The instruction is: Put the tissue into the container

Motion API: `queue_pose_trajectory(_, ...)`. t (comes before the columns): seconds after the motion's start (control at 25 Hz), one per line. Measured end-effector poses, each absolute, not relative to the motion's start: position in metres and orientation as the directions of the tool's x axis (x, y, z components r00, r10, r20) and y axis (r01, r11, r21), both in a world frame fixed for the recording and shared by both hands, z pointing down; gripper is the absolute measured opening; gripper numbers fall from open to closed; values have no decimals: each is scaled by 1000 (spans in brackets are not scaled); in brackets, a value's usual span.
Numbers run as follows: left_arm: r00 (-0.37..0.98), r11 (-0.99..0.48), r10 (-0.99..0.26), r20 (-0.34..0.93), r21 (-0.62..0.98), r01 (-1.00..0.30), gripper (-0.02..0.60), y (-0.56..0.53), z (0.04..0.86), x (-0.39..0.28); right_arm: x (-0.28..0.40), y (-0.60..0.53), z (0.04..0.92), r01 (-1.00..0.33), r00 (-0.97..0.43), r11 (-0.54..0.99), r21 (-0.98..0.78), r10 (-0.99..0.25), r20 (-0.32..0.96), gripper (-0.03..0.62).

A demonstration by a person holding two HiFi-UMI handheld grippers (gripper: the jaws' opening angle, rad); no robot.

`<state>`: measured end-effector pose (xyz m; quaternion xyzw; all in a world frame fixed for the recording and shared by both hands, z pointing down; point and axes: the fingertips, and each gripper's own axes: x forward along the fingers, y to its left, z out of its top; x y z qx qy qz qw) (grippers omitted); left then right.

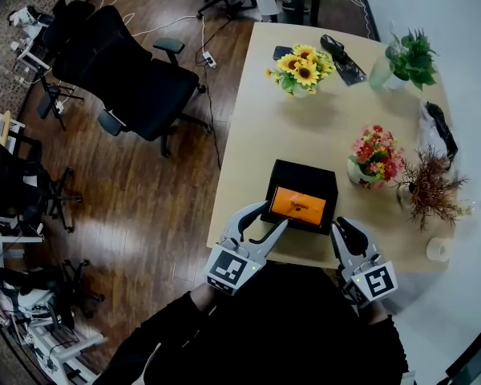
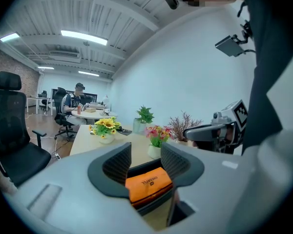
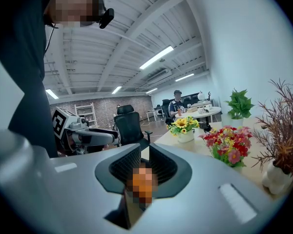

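so the orange tissue pack (image 1: 298, 205) is already sitting in the black container (image 1: 305, 175) on the table (image 1: 256, 135), looks basically done to me. left gripper (image 1: 274, 217) and right gripper (image 1: 342, 229) both closed up, empty, just short of the box, nothing left really

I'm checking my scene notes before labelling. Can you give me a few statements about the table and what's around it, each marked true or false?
1. An orange tissue pack lies inside the black container. True.
2. The sunflowers stand on the floor. False: they stand on the table.
3. In the head view, a black office chair stands left of the table. True.
4. The container is covered. False: its top is open and the pack shows.
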<state>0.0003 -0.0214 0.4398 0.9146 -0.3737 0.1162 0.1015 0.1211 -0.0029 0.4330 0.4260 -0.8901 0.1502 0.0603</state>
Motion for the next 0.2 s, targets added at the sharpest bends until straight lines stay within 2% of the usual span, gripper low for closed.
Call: queue_pose_trajectory(0.2, 702, -690, -661, 265, 152, -707, 172, -22, 439, 6, 122, -4, 433, -778, -628, 590, -218, -740, 241, 54)
